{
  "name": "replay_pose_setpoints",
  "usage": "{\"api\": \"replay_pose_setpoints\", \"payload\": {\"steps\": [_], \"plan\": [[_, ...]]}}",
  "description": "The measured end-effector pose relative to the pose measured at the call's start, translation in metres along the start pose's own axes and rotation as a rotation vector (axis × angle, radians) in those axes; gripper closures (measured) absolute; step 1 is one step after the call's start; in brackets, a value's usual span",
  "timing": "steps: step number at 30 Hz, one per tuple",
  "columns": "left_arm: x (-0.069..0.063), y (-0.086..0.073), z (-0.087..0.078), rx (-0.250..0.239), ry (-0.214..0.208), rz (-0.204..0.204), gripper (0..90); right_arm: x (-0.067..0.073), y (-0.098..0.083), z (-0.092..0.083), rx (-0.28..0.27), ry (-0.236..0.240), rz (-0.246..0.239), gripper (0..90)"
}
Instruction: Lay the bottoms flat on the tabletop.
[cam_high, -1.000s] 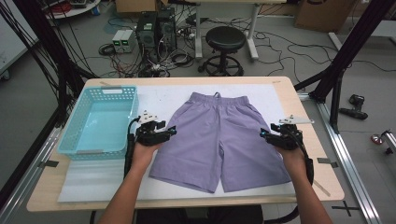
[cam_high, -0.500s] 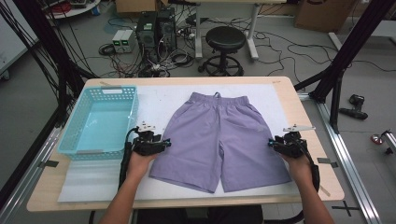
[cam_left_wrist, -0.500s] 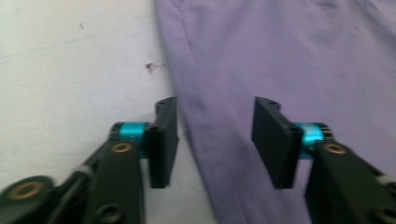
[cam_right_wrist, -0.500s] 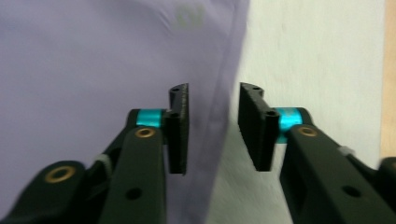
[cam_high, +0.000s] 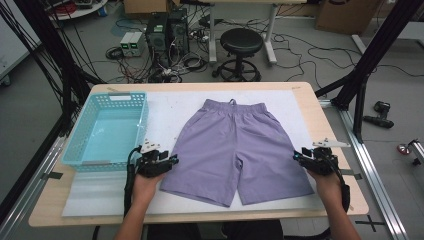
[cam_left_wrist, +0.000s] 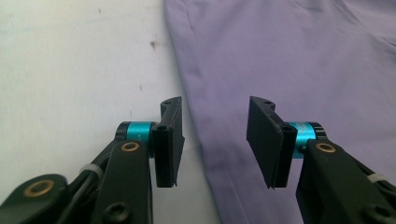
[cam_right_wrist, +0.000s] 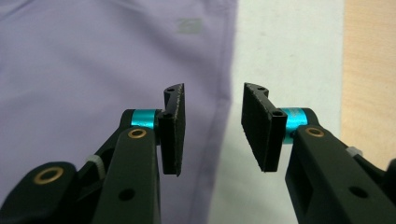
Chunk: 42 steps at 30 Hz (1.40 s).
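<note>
- Purple shorts (cam_high: 239, 145) lie flat mid-surface, waistband far side.
- Fabric prob. thin, soft, light; will sag and slide, so grab at the outer leg seams.
- L tool (cam_left_wrist: 214, 140): jaws just closing, part open over the left edge, nothing gripped.
- R tool (cam_right_wrist: 212, 133): just reopening, part open over the right edge, empty.

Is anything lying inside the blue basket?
No, the basket shows a bare floor, and the shorts lie beside it.

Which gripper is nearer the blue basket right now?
Left. The left gripper sits just off the blue basket's near right corner, at the shorts' left leg edge; the right gripper is across the shorts.
</note>
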<state>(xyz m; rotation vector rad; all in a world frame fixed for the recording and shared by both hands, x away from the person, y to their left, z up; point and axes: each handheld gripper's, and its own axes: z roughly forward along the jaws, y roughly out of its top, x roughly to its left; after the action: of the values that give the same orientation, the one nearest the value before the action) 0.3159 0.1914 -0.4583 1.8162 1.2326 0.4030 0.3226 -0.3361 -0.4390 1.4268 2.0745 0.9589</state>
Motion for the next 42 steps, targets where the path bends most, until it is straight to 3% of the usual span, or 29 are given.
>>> {"api": "replay_pose_setpoints", "payload": {"steps": [5, 9, 11, 12, 13, 15, 18, 19, 20, 21, 23, 26, 30, 33, 37, 42], "plan": [[-0.005, -0.017, -0.023, -0.002, -0.014, -0.027, 55.8, 0.009, -0.022, -0.024, -0.005, 0.038, -0.027, 60.9], [-0.009, -0.031, -0.036, 0.018, -0.052, -0.044, 58.7, 0.014, -0.037, -0.038, 0.020, 0.048, -0.049, 56.3], [-0.013, -0.037, -0.039, 0.037, -0.062, -0.028, 64.2, 0.014, -0.044, -0.041, 0.046, 0.047, -0.043, 56.9], [-0.016, -0.040, -0.042, 0.051, -0.059, -0.017, 70.1, 0.013, -0.048, -0.042, 0.066, 0.052, -0.038, 59.4], [-0.017, -0.041, -0.044, 0.056, -0.056, -0.004, 86.4, 0.013, -0.053, -0.041, 0.096, 0.045, -0.038, 65.2], [-0.019, -0.044, -0.049, 0.058, -0.053, 0.002, 88.1, 0.014, -0.055, -0.046, 0.097, 0.011, -0.070, 85.8], [-0.019, -0.048, -0.054, 0.056, -0.058, -0.004, 88.1, 0.012, -0.055, -0.049, 0.117, -0.003, -0.085, 87.9], [-0.018, -0.049, -0.056, 0.046, -0.060, -0.011, 87.2, 0.011, -0.055, -0.049, 0.112, 0.005, -0.081, 84.2], [-0.017, -0.049, -0.056, 0.036, -0.066, -0.020, 79.3, 0.010, -0.054, -0.049, 0.101, 0.009, -0.068, 69.6], [-0.016, -0.048, -0.056, 0.023, -0.077, -0.036, 67.9, 0.010, -0.052, -0.049, 0.081, 0.016, -0.056, 63.1], [-0.013, -0.043, -0.057, -0.031, -0.081, -0.044, 56.5, 0.014, -0.046, -0.051, 0.007, 0.055, -0.040, 56.7], [-0.012, -0.034, -0.057, -0.089, -0.095, -0.026, 51.4, 0.029, -0.032, -0.048, -0.074, 0.117, -0.068, 51.1], [-0.009, -0.018, -0.057, -0.181, -0.101, 0.016, 43.7, 0.055, -0.012, -0.036, -0.134, 0.207, -0.123, 49.9], [-0.009, -0.007, -0.054, -0.204, -0.087, 0.037, 36.5, 0.077, 0.001, -0.024, -0.151, 0.272, -0.160, 49.9], [-0.008, 0.008, -0.049, -0.211, -0.078, 0.056, 26.0, 0.111, 0.013, -0.004, -0.134, 0.352, -0.222, 50.2], [-0.004, 0.030, -0.045, -0.216, -0.065, 0.077, 25.9, 0.144, 0.021, 0.017, -0.076, 0.459, -0.278, 59.3]]}}
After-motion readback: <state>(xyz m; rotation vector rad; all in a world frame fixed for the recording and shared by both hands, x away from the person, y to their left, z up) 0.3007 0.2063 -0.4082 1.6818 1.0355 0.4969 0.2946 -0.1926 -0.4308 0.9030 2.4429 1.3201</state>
